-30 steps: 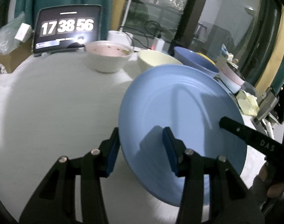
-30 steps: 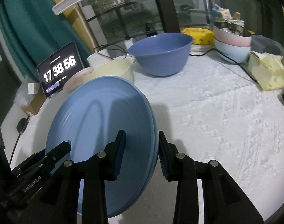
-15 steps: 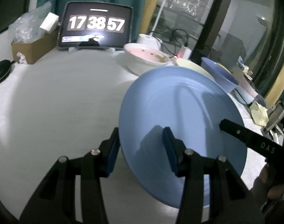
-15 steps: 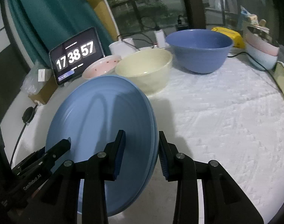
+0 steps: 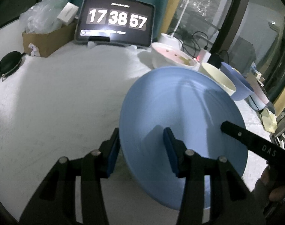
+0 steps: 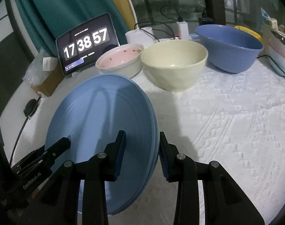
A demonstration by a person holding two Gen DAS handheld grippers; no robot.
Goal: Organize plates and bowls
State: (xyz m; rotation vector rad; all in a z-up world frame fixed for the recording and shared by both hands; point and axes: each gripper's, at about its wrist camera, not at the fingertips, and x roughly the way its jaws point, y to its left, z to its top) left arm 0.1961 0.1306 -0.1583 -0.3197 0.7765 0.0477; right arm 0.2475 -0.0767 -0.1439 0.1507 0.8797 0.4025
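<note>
Blue plates [image 6: 97, 123], two by the doubled rim in the right wrist view, tilted steeply on edge and carried over the white-clothed bench [image 6: 236, 131], clear of the cloth as far as the frames show.
Left gripper [image 5: 142, 150]: fingers straddle the near rim, one pad on each face, clamped on the plates.
Right gripper [image 6: 142, 153]: same on the opposite rim, fingers pinching the stack.
Beyond, along the far edge of the bench: pink-lined bowl [image 6: 120, 60], cream bowl [image 6: 174, 65], blue bowl [image 6: 230, 46], side by side; a tablet clock [image 6: 86, 43] at the far left.

Step in hand, as I judge it: two-handed carry of the plates toward a resting spot.
Next move calls for levelling the stack, lowering it flat onto open cloth short of the bowls, both grips loosening together.
</note>
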